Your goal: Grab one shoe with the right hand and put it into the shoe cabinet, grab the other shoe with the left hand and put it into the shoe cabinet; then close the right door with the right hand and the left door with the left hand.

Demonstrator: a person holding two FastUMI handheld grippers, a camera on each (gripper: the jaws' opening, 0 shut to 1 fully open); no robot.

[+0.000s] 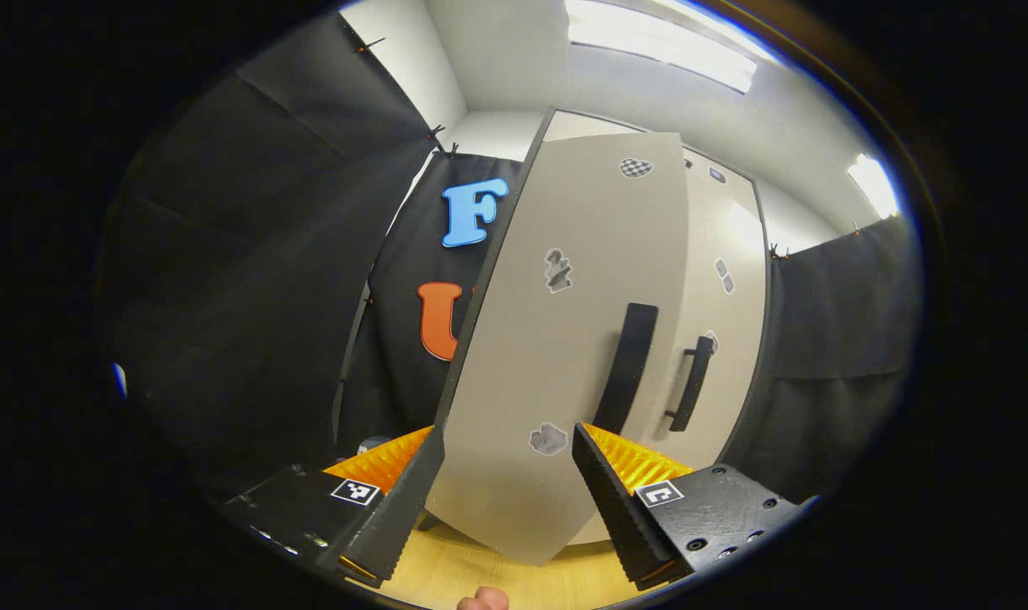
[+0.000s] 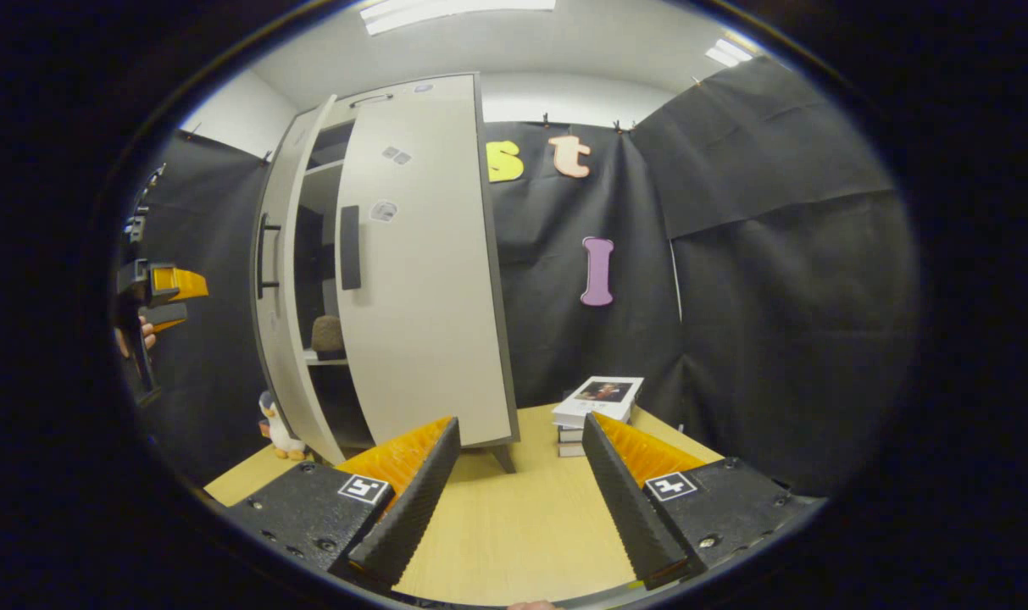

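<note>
With a brown shoe (image 2: pixel 328 335) shelved in the tall beige two-door shoe cabinet (image 2: pixel 420 280), we see both doors ajar, and the left gripper (image 1: pixel 501 483) and right gripper (image 2: pixel 520 491) with jaws apart, empty.

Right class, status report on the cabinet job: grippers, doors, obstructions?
Left gripper open, at left door. Right gripper open, holding nothing. Both doors ajar; shoe on the shelf. Nothing seen blocking right door.

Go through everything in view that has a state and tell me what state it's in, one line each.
Left door: ajar, nearly closed.
Right door: almost shut, a gap left.
Shoe: on a shelf inside the shoe cabinet.
Left gripper: open, empty, close to the left door.
Right gripper: open, empty, away from the cabinet.
Books: stacked, closed.
Penguin toy: upright.
</note>
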